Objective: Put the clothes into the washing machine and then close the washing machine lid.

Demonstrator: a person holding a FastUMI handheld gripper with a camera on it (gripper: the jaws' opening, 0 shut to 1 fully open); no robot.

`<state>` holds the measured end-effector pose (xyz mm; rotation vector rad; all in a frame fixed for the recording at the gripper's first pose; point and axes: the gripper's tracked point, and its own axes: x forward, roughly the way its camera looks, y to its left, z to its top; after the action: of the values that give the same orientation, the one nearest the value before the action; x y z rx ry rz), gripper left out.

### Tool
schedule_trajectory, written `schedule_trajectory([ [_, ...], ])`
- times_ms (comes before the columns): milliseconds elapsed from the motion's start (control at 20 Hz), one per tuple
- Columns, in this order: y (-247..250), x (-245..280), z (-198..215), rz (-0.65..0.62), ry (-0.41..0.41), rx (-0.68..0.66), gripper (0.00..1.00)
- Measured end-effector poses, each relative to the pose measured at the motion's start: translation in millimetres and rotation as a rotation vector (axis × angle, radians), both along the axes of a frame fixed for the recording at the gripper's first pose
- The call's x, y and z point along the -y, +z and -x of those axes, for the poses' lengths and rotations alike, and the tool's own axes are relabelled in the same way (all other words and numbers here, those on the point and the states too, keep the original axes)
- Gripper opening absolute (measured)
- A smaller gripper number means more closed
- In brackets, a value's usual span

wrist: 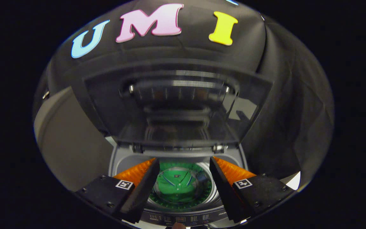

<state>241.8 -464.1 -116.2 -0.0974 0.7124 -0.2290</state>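
While we look forward along the gripper (183, 176), its two fingers stand wide apart and hold nothing. On our left, the left finger (138, 173) angles inward over the washer (119, 159), its tip above the rim of the tub (202, 197). Moving right, into the gap between the fingers, we see down into the round tub. A green shirt (175, 187) lies there, collar toward the hinge side and body spread flat on the tub floor. It sits below and just ahead of the fingertips, apart from both of them. Below it, nearest us, runs the control panel (179, 218). Further right, the right finger (230, 171) mirrors the left, its tip over the opposite rim.

Above and beyond both fingers, the lid (176, 105) stands raised. It is a wide dark panel with a glossy window, hinged along the far edge of the washer just past the fingertips. Its long axis runs left to right, crossing the line of the fingers at a right angle. Its free edge is the upper one, farthest from the tub.

We judge that the clothes are already loaded and the closing step remains. That move turns on one relation: the lid lies straight ahead and upward from the open fingers, centred between them. We would expect to reach up past the hinge line and bring the top edge toward us and down.
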Motion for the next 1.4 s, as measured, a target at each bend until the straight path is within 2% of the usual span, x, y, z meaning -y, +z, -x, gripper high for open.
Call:
schedule_trajectory([
  [300, 94, -4, -40, 0.013, 0.005, 0.129, 0.99],
  [550, 133, 6, -70, -0.011, -0.020, 0.192, 0.99],
  [1000, 108, 13, -130, -0.050, -0.029, 0.154, 0.99],
  [1200, 82, 11, -128, -0.027, -0.014, 0.082, 0.99],
  [1250, 86, 13, -130, -0.039, -0.028, 0.123, 0.99],
  [1400, 85, 12, -125, -0.020, -0.037, 0.127, 0.99],
])
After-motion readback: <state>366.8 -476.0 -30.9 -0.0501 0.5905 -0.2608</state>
